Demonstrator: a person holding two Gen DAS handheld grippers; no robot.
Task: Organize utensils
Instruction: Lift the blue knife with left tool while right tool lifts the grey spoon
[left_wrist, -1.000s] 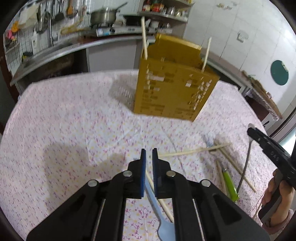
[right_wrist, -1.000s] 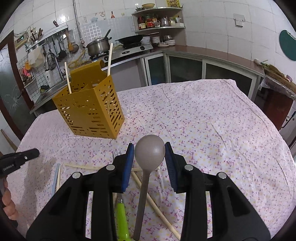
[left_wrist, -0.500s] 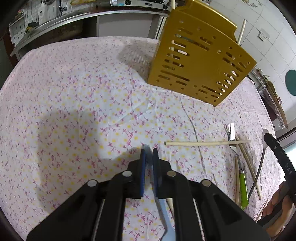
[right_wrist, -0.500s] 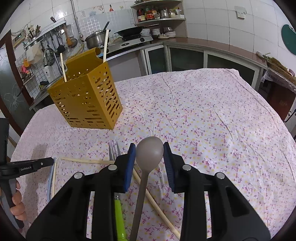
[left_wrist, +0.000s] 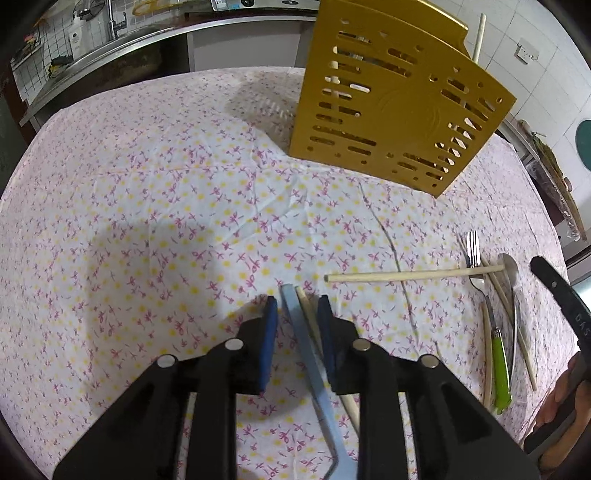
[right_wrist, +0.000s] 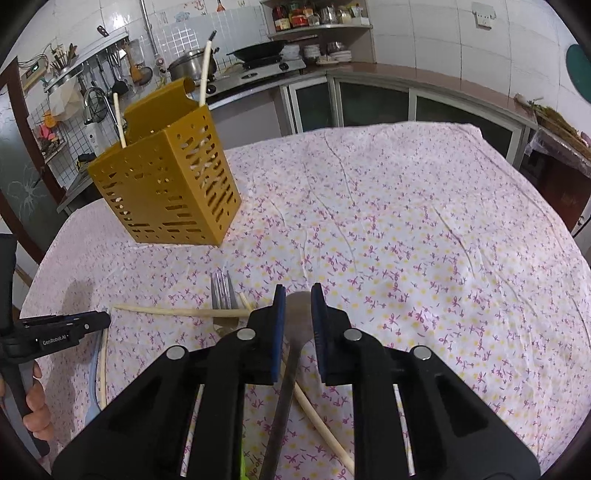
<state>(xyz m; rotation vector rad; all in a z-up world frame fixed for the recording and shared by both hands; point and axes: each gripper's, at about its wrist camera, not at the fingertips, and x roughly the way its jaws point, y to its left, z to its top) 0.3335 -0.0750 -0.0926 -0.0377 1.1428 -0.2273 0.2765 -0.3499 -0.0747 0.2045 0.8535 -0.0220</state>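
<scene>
A yellow slotted utensil holder (left_wrist: 399, 114) stands on the flowered tablecloth with two chopsticks in it; it also shows in the right wrist view (right_wrist: 166, 192). My left gripper (left_wrist: 295, 306) is open, low over the cloth, its jaws either side of a light blue utensil handle (left_wrist: 310, 354) and a chopstick (left_wrist: 310, 325). My right gripper (right_wrist: 297, 295) is open, its jaws either side of a grey metal spoon (right_wrist: 291, 354) lying on the cloth. A green-handled fork (left_wrist: 495, 343) and loose chopsticks (left_wrist: 406, 275) lie between the two grippers.
The round table's tablecloth (right_wrist: 406, 221) spreads to the right of the right gripper. A kitchen counter with stove and pots (right_wrist: 258, 70) runs behind the table. A sink (left_wrist: 110, 33) stands at the back left.
My left gripper has opened and dropped toward the cloth, around the blue handle and a chopstick. My right gripper has lowered over the spoon, its jaws narrower around the bowl.
</scene>
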